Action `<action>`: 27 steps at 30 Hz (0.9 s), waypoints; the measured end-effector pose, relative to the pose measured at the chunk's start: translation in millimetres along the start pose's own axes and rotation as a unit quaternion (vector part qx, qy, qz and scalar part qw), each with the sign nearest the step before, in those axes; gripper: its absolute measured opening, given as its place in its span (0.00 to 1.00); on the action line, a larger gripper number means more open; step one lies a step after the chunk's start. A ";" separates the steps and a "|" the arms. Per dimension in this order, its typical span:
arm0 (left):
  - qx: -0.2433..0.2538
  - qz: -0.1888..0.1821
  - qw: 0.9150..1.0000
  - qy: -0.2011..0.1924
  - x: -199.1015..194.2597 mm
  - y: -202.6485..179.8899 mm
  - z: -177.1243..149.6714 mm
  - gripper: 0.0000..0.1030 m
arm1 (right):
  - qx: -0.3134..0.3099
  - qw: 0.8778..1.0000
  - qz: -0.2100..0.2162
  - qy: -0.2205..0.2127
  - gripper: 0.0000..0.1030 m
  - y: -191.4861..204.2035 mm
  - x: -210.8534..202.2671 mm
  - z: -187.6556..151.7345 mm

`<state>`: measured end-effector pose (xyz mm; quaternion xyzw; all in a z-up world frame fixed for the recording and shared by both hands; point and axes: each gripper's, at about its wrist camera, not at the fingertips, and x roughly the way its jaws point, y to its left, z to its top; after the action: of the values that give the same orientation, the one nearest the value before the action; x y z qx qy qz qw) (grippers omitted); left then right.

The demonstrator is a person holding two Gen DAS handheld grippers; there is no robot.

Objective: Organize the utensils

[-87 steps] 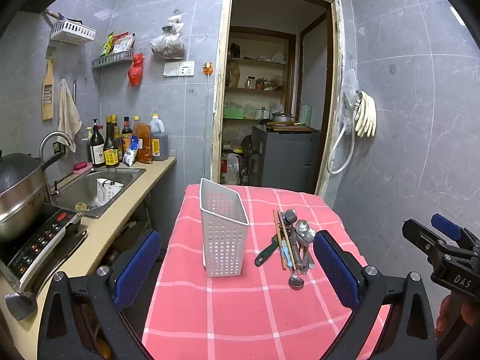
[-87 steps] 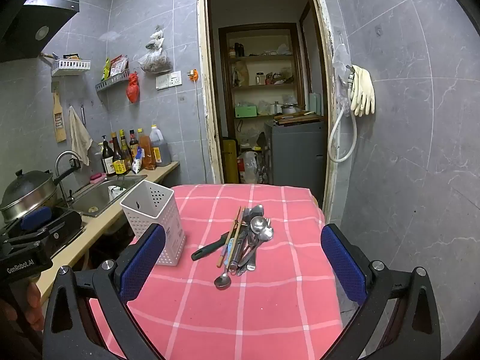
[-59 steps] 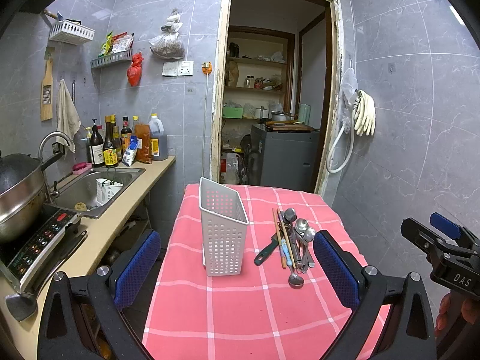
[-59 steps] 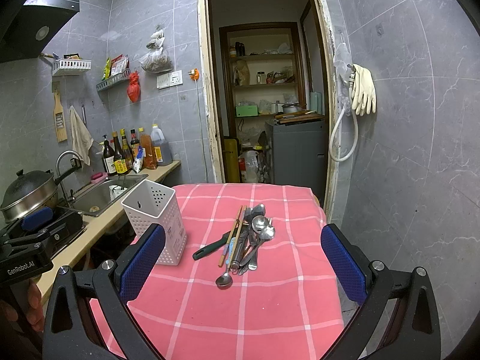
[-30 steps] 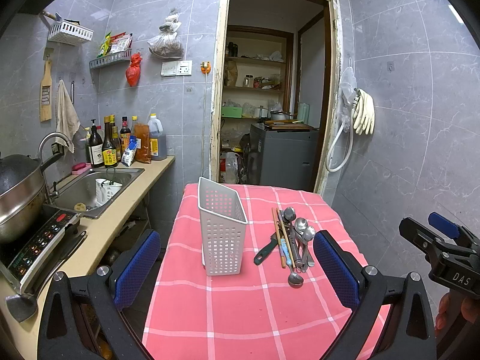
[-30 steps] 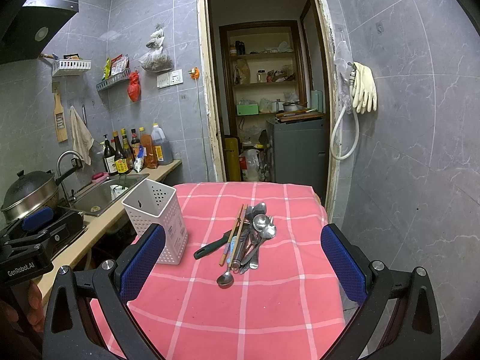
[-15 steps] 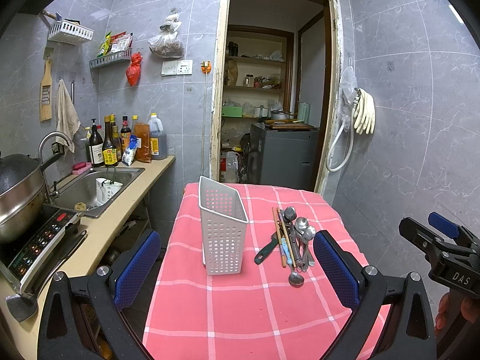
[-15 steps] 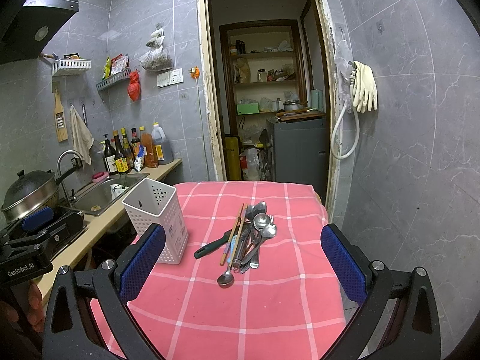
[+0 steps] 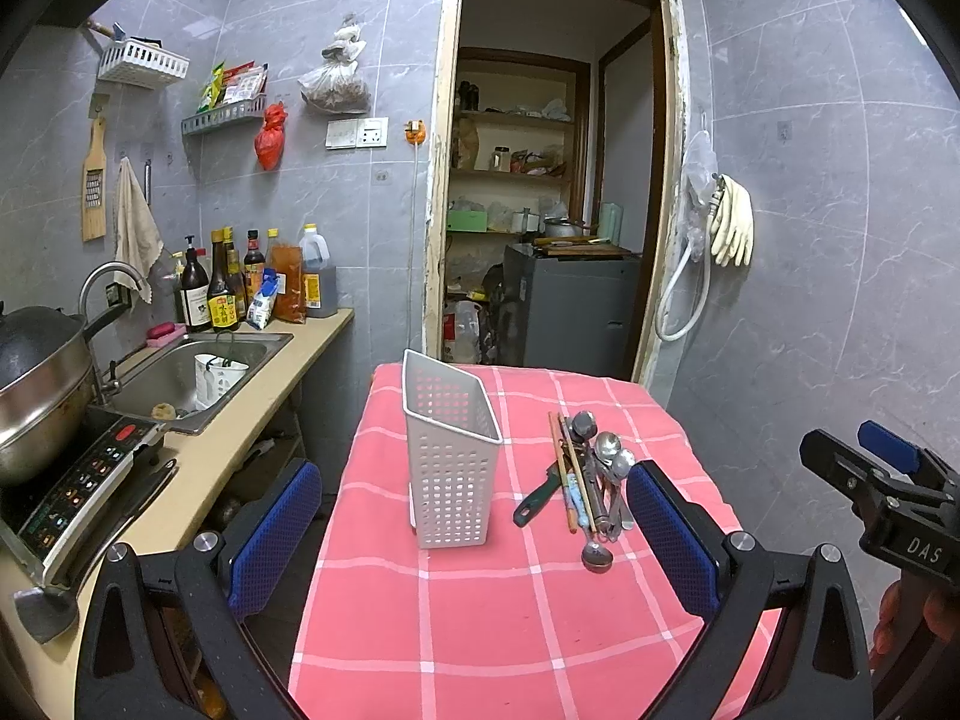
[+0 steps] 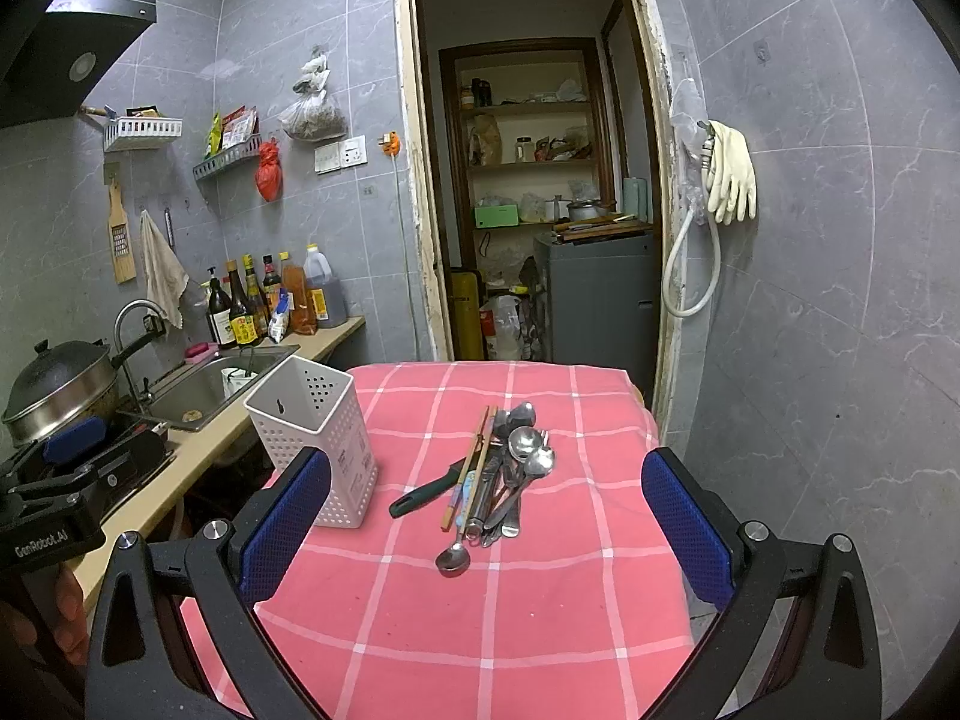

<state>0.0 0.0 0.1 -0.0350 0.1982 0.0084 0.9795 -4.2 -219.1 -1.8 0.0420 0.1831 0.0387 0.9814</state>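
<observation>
Utensils are piled on the desk, ahead of the right tool. To the left, the white basket is seen ahead of the left tool. Both tools are held wide apart, empty. The tall basket could be tipped if bumped.

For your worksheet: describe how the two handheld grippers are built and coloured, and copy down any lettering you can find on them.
Both the left gripper and right gripper have black, angular frames with silver bolts and blue mesh-textured pads on their fingers. White lettering reads "DAS" on the right one and "GenRobot.AI" on the left.
</observation>
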 end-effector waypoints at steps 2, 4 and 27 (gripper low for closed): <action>0.000 0.000 1.000 0.000 0.3 0.1 -0.3 0.99 | -0.001 1.000 0.000 0.001 0.99 0.3 0.5 0.6; -0.001 0.000 1.000 0.001 0.1 0.0 -0.1 0.99 | -0.001 1.000 -0.001 0.001 0.99 -0.5 -2.2 2.1; 0.006 -0.105 0.994 0.028 62.6 7.8 55.9 0.99 | 0.050 0.998 -0.027 0.039 0.99 -32.2 36.1 31.1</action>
<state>79.2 11.9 26.7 -0.0496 0.2206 -0.0968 0.9693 42.6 -249.9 11.1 0.0845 0.2243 0.0047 0.9708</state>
